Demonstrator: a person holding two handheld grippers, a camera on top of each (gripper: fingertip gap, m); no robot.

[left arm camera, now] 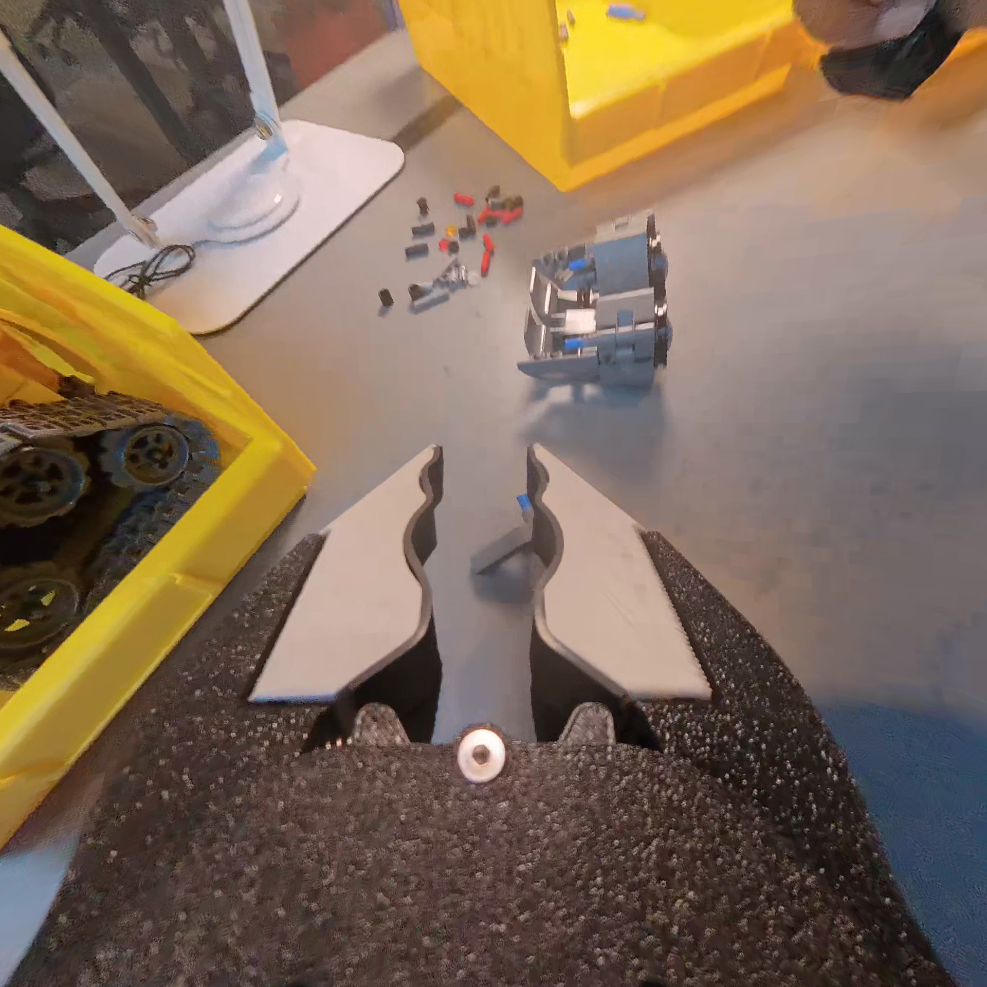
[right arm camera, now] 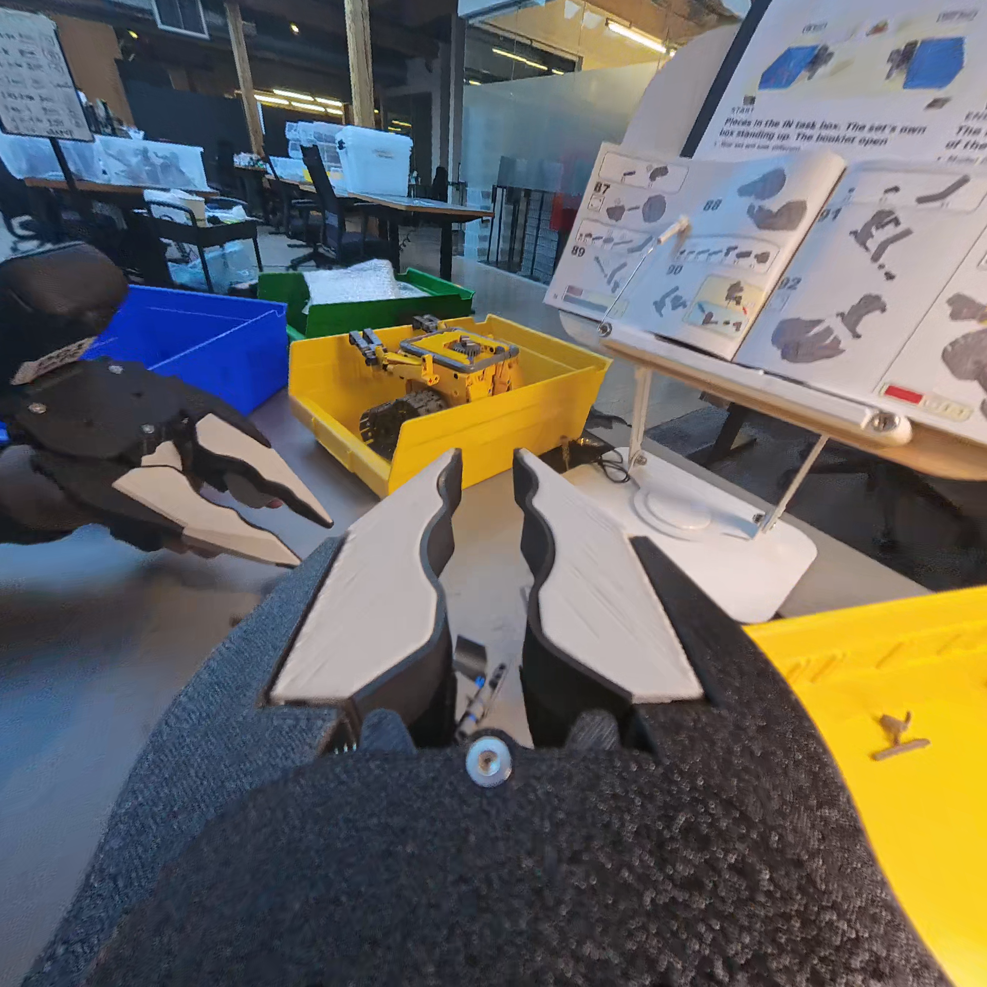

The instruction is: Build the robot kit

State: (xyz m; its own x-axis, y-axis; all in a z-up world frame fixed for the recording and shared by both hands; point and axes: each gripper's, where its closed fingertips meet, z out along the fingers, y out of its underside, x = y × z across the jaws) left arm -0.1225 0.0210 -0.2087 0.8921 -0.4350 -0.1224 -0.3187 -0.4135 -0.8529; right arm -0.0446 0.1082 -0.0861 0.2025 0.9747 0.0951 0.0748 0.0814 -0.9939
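Left claw (left arm camera: 485, 454) hangs part-open over the surface (left arm camera: 801, 427), a small grey-and-blue brick piece (left arm camera: 504, 550) against its right finger, near the grey brick assembly (left arm camera: 598, 304); right claw (right arm camera: 487, 459) narrowly parted, empty.

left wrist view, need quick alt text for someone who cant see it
The open left gripper hovers over a grey table, a small grey piece lying between its fingers. Beyond lie a grey brick assembly and scattered small parts.

My left cam looks steeply down, close over the grey table (left arm camera: 801, 374); right cam sits low, facing outward; both catch the white stand base (left arm camera: 299, 213).
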